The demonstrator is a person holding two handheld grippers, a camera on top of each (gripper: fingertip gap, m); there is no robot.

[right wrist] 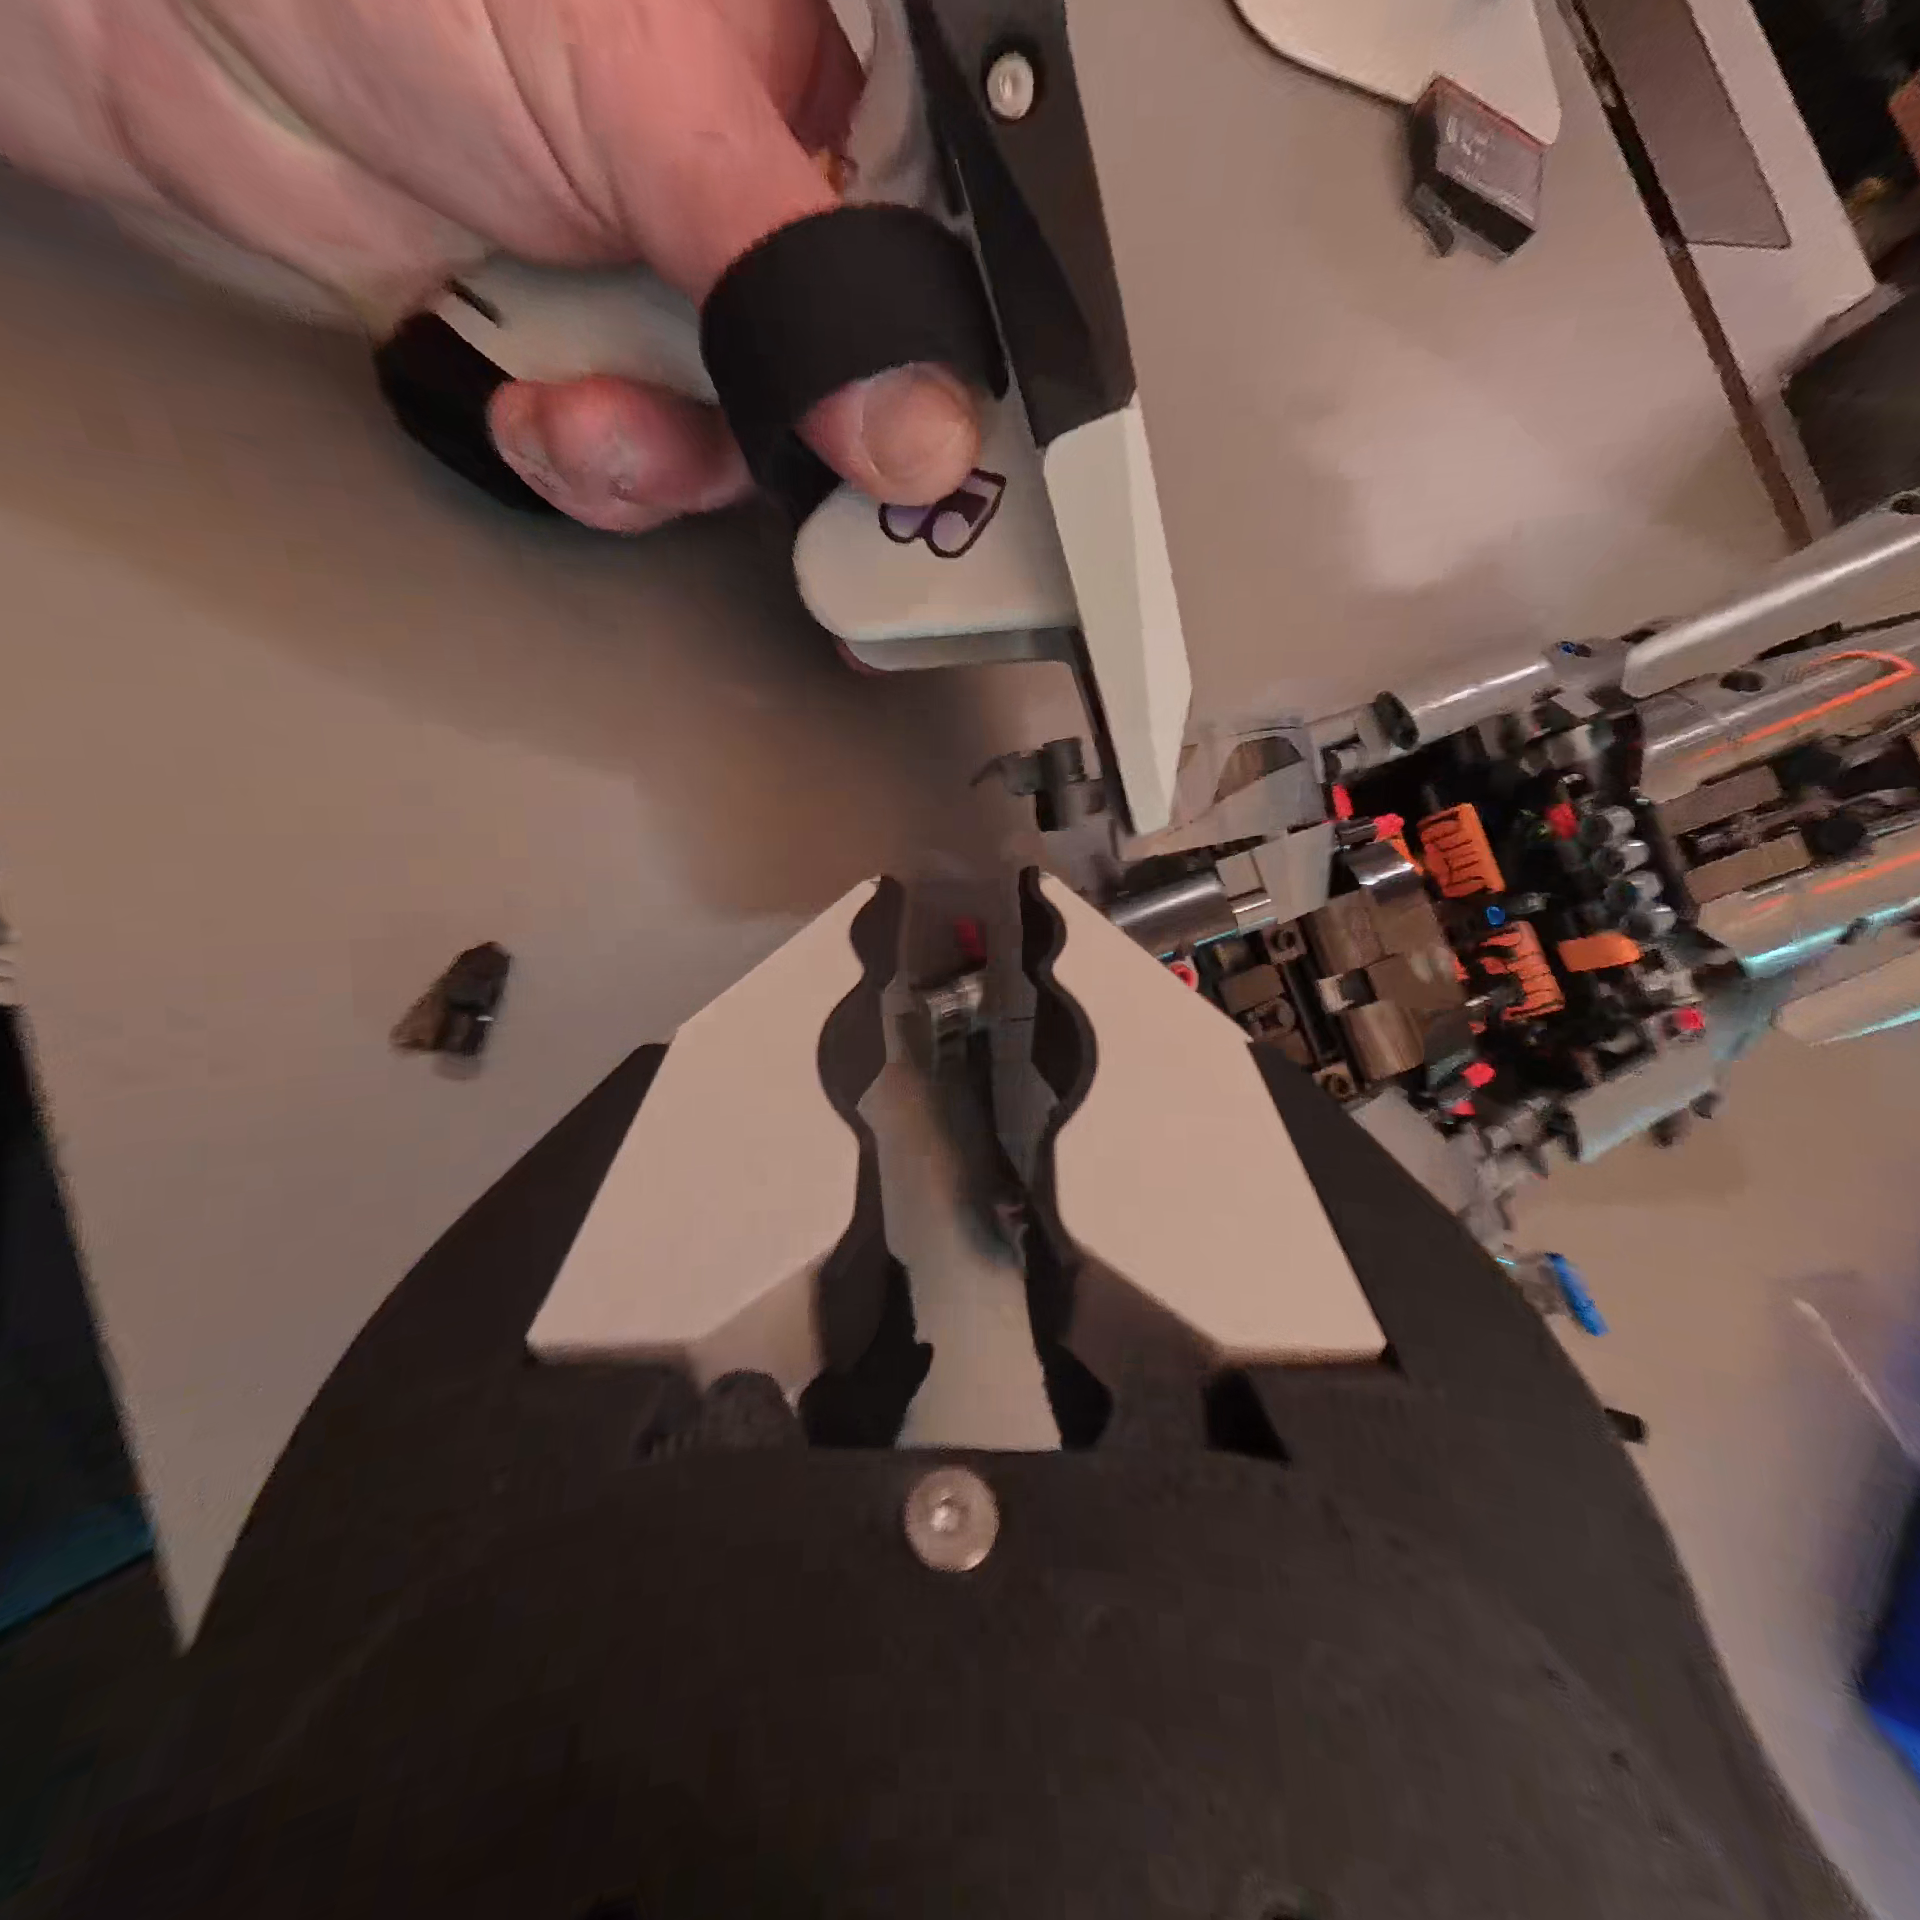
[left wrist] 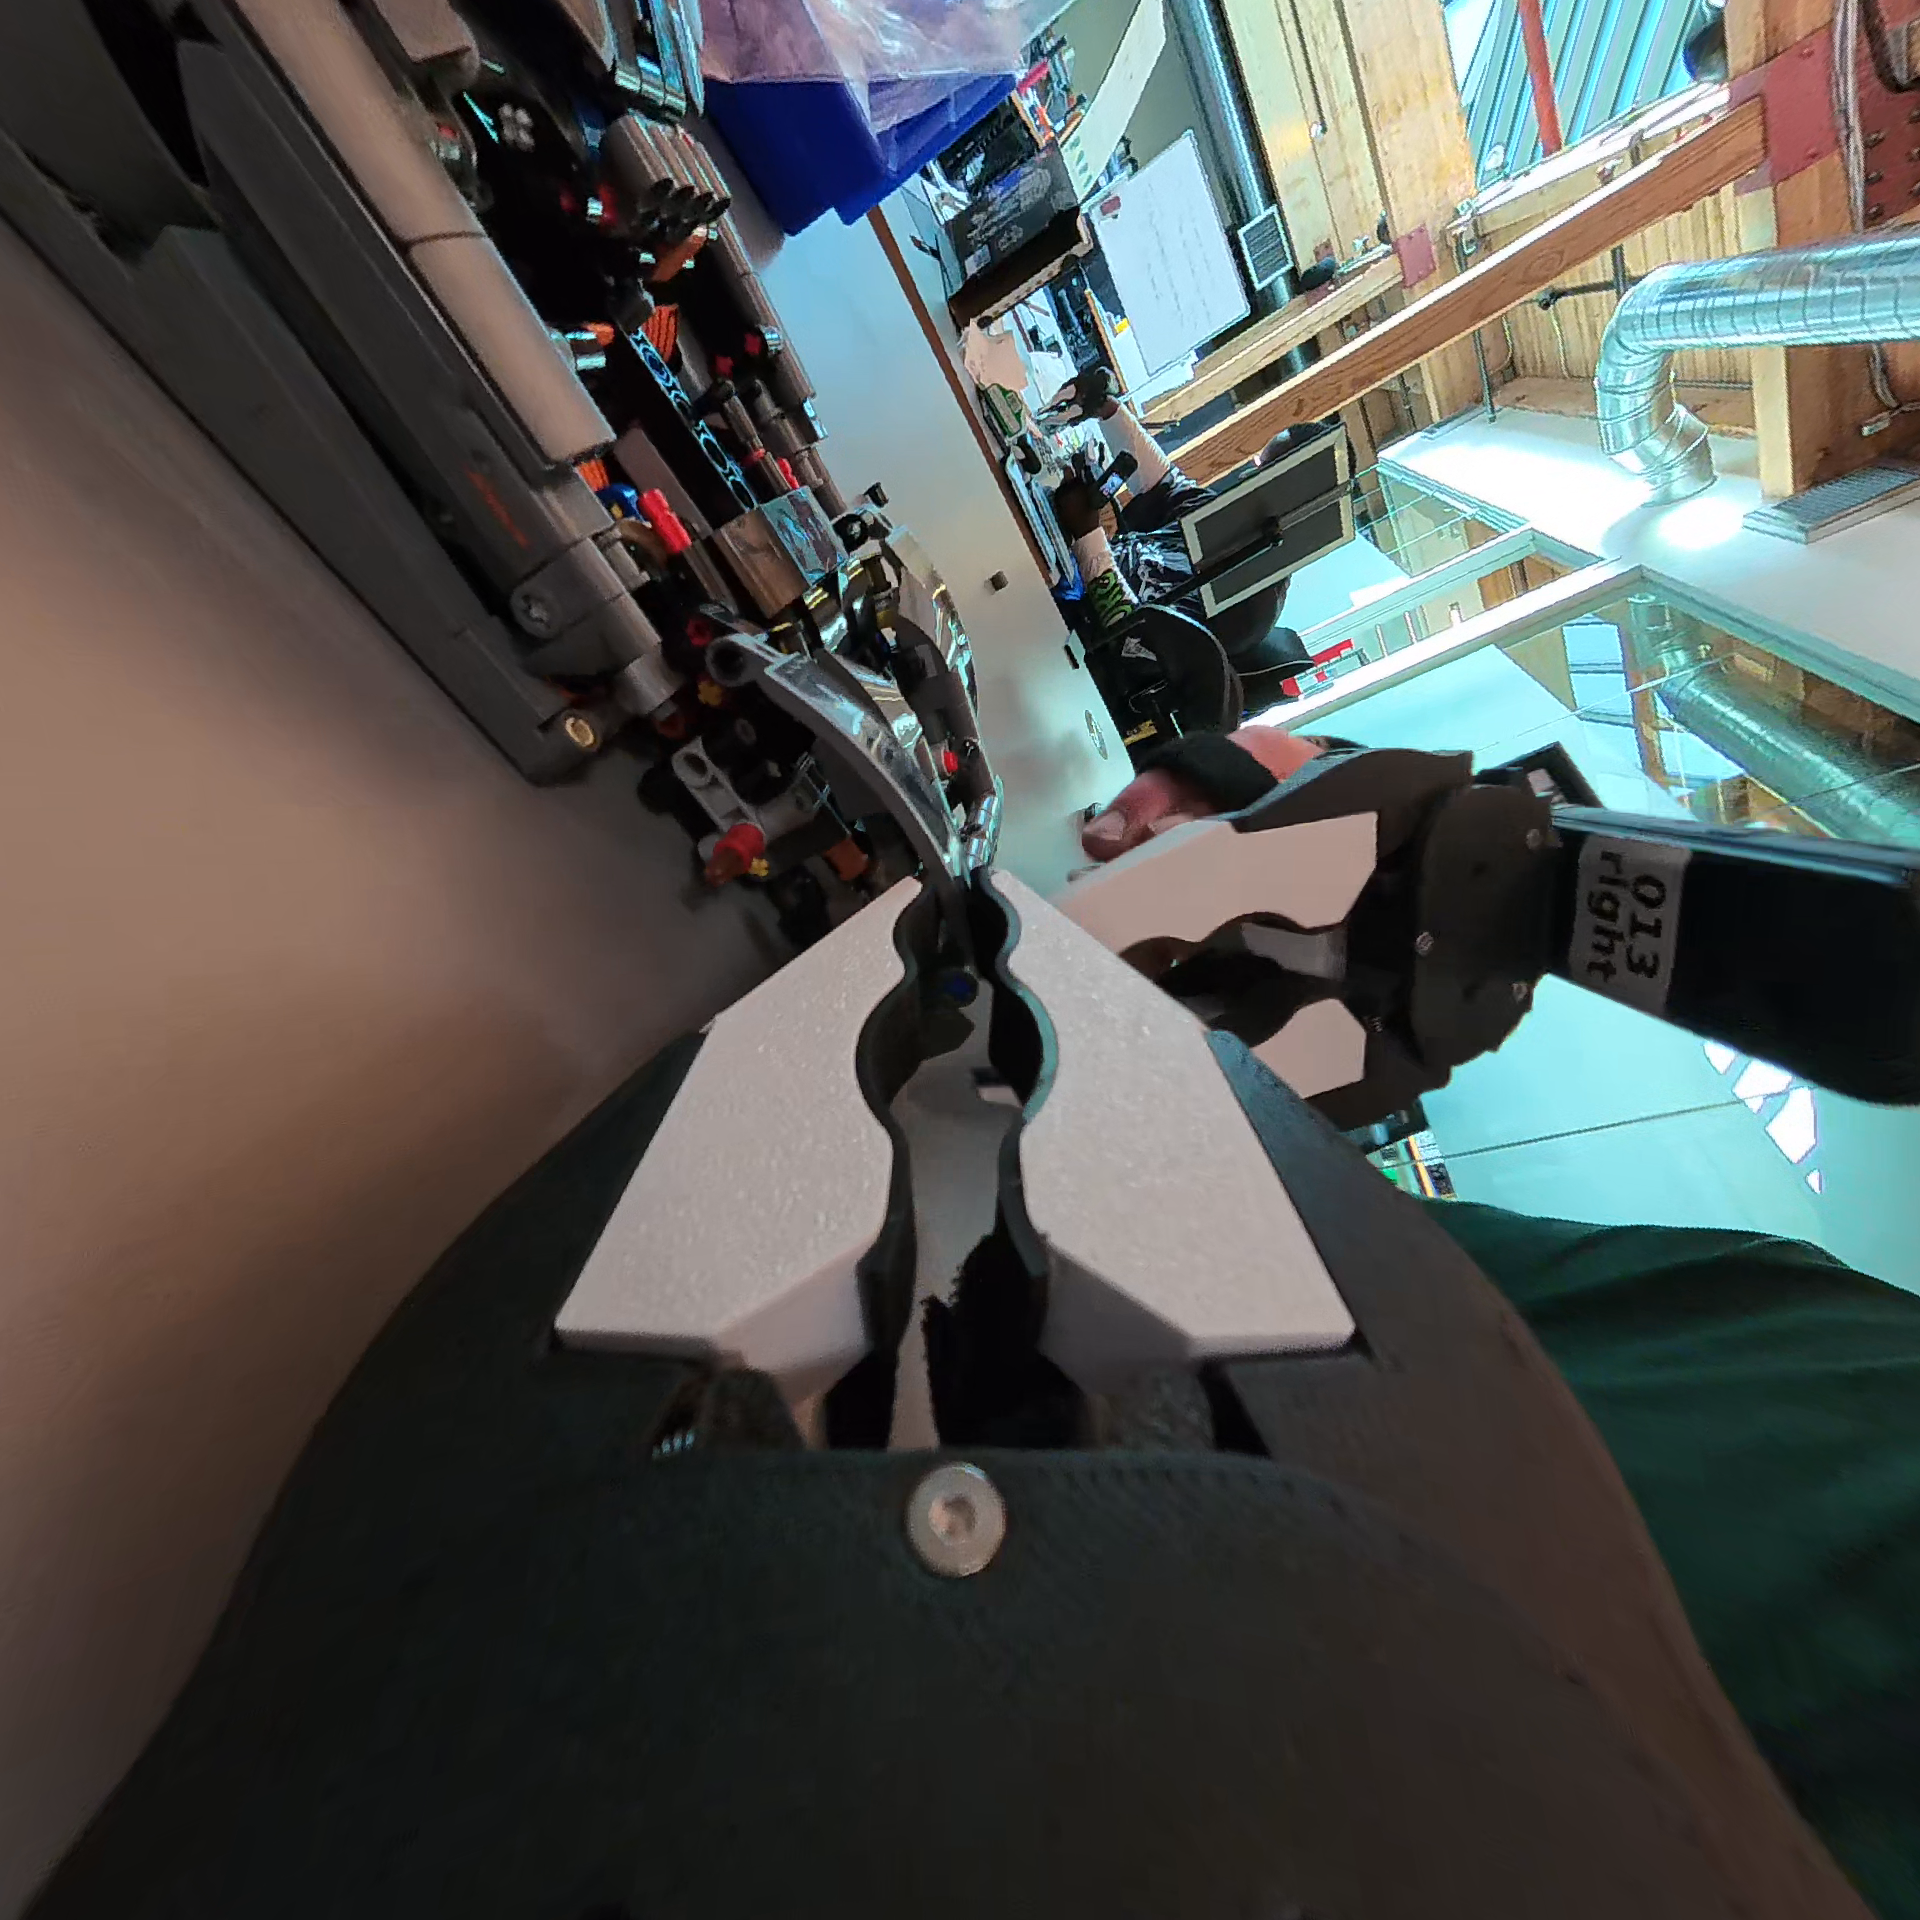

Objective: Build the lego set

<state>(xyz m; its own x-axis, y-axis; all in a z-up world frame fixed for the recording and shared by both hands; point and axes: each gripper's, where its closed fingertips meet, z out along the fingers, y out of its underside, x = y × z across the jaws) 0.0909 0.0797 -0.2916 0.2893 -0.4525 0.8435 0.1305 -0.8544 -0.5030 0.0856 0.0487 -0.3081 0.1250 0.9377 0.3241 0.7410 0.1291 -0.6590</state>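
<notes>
- The right gripper (right wrist: 958, 904) is clenched on a small grey piece (right wrist: 961, 1023) with a red tip.
- The left gripper (left wrist: 961, 894) pinches the curved grey edge of the lego model (left wrist: 727, 582) (tilted view).
- Model (right wrist: 1507, 935) lies on the table (right wrist: 468, 779); a dark loose piece (right wrist: 457, 1000) sits apart.

Blk gripper (left wrist: 966, 894) bodies, white fingers (left wrist: 769, 1122), green sleeve (left wrist: 1704, 1382).
</notes>
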